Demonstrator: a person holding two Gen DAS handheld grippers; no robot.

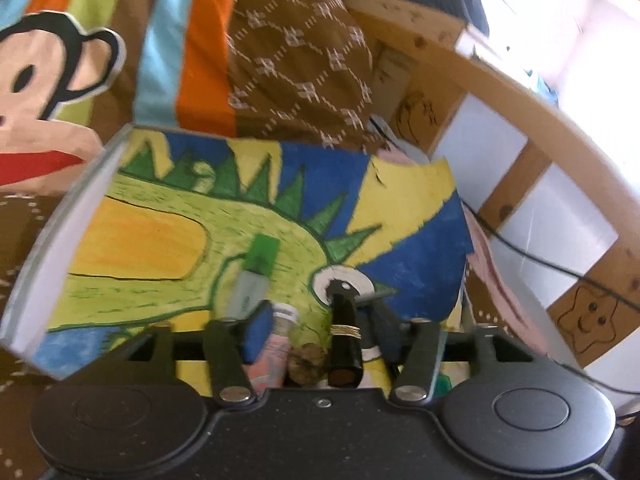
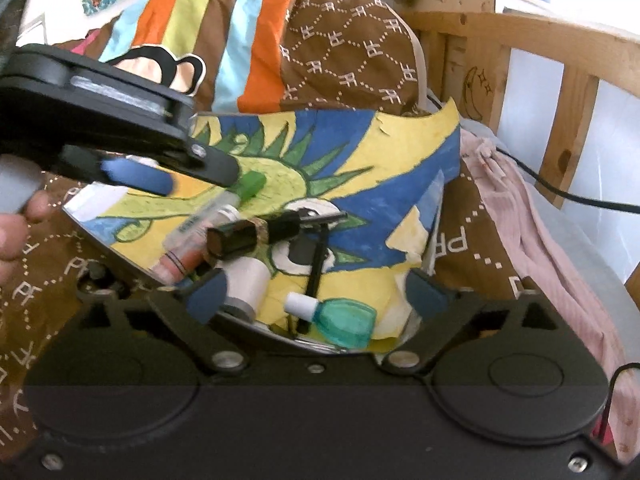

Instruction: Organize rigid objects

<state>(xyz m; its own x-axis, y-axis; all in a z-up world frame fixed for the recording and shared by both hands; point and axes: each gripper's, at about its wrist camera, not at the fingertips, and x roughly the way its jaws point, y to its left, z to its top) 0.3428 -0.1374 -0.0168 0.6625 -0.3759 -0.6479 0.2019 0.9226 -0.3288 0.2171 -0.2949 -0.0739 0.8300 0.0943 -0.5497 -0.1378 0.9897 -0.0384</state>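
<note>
A flat board with a dragon painting [image 1: 248, 216] [image 2: 360, 148] lies on the bed. On it lie a green-capped marker [image 1: 256, 268] [image 2: 244, 188], a pink tube [image 1: 276, 344] [image 2: 180, 252], a black tube with a gold band [image 1: 345, 336] [image 2: 256, 234], a white cylinder [image 2: 246, 280], a teal bottle [image 2: 340, 318] and a thin black razor [image 2: 318, 248]. My left gripper [image 1: 312, 320] [image 2: 152, 172] is open over the marker and tubes. My right gripper [image 2: 316, 292] is open at the board's near edge, around the white cylinder and teal bottle.
A brown patterned bedcover [image 2: 40, 272] and striped monkey pillow [image 1: 60, 76] lie behind and left. A wooden bed rail [image 1: 520, 104] [image 2: 560, 64], a black cable [image 1: 540, 260] and pink cloth [image 2: 532, 216] are to the right.
</note>
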